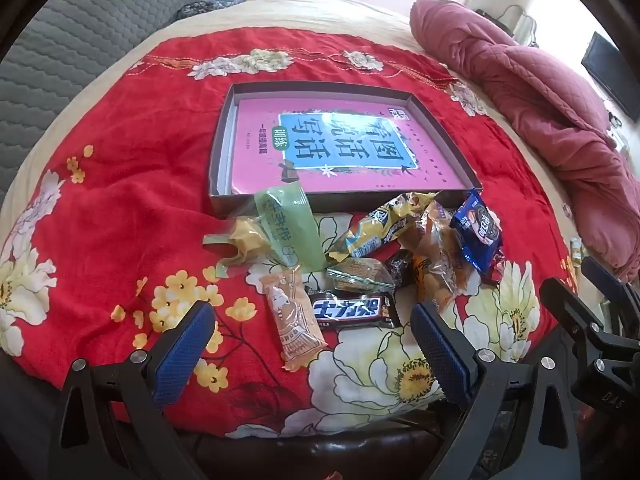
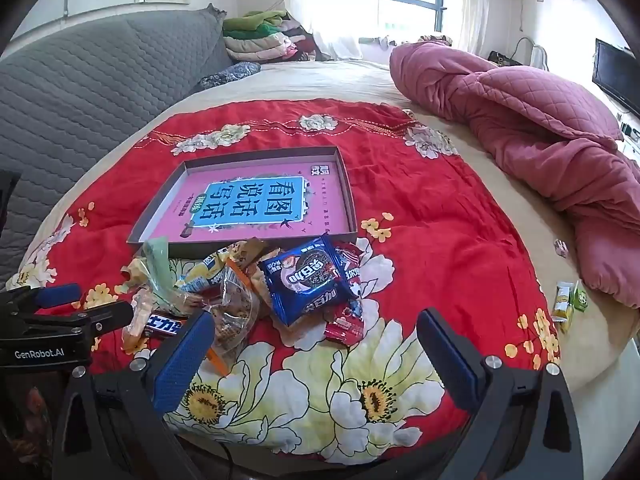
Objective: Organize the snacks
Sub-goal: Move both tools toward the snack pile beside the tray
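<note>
Blue-padded and spread wide, the left gripper (image 1: pixel 312 344) hangs over the red floral blanket (image 1: pixel 120 216) with nothing between its fingers. Just ahead of it lie a tan snack stick (image 1: pixel 294 316) and a dark chocolate bar (image 1: pixel 352 309), side by side, the bar nearer its right finger. The right gripper (image 2: pixel 316 344) is likewise released and empty above the big printed flowers. Just beyond its fingertips sits a blue biscuit pack (image 2: pixel 312 280), with a red wrapper (image 2: pixel 344 326) partly under it and a clear bag of brown snacks (image 2: pixel 234 312) by its left finger. Further ahead of both, the rest of the pile, a green packet (image 1: pixel 288 224) and a yellow wrapper (image 1: pixel 376 228), lies against the near wall of a shallow grey box (image 1: pixel 448 128), which holds a pink book (image 1: pixel 332 148). Far to the right of the right gripper, two small yellow-green packs (image 2: pixel 568 302) lie apart near a rose quilt (image 2: pixel 540 128).
</note>
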A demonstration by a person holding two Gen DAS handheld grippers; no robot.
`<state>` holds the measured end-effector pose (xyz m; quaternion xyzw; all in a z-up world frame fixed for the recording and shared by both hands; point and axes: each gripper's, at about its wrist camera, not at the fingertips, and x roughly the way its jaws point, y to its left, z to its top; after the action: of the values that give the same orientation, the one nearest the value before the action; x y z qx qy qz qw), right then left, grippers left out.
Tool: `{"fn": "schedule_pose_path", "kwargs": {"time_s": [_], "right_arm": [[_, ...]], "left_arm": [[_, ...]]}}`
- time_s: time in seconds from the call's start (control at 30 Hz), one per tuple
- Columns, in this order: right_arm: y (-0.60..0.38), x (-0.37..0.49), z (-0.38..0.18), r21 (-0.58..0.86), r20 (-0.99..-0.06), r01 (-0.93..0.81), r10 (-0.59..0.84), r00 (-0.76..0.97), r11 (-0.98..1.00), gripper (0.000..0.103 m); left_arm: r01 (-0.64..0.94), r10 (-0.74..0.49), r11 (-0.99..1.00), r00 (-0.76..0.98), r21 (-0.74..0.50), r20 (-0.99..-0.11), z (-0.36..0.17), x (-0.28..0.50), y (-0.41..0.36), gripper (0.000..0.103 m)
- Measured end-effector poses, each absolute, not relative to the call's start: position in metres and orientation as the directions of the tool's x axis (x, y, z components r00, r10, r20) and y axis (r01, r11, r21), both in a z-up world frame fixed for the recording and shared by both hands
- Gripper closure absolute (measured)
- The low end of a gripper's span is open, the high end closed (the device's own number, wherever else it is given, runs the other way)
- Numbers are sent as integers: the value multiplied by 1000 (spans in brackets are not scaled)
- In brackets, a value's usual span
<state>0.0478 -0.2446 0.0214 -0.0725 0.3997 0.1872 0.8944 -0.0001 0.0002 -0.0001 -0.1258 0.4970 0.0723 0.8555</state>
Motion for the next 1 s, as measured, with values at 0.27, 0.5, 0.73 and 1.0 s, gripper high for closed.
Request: {"fn": "schedule_pose_path", "kwargs": {"time_s": [0.27, 0.5, 0.73, 1.0], "right_arm": [[-244, 49, 20, 21, -741, -392, 278, 612, 920, 2], [-245, 49, 19, 18, -741, -394, 276, 611, 919, 2], [-245, 51, 16, 23, -744, -391, 277, 608, 920, 2], [-246, 53, 14, 28, -747, -386, 276, 605, 922, 2]], "left_arm": [[-247, -4, 958, 494, -145, -870, 0, -2, 1, 5], [-251, 4, 958, 496, -139, -868, -2, -1, -1, 5], [-250, 6, 959, 494, -136, -869, -5, 0, -8, 5], [-253, 7, 958, 487, -134, -873, -7, 2, 0, 5]]}}
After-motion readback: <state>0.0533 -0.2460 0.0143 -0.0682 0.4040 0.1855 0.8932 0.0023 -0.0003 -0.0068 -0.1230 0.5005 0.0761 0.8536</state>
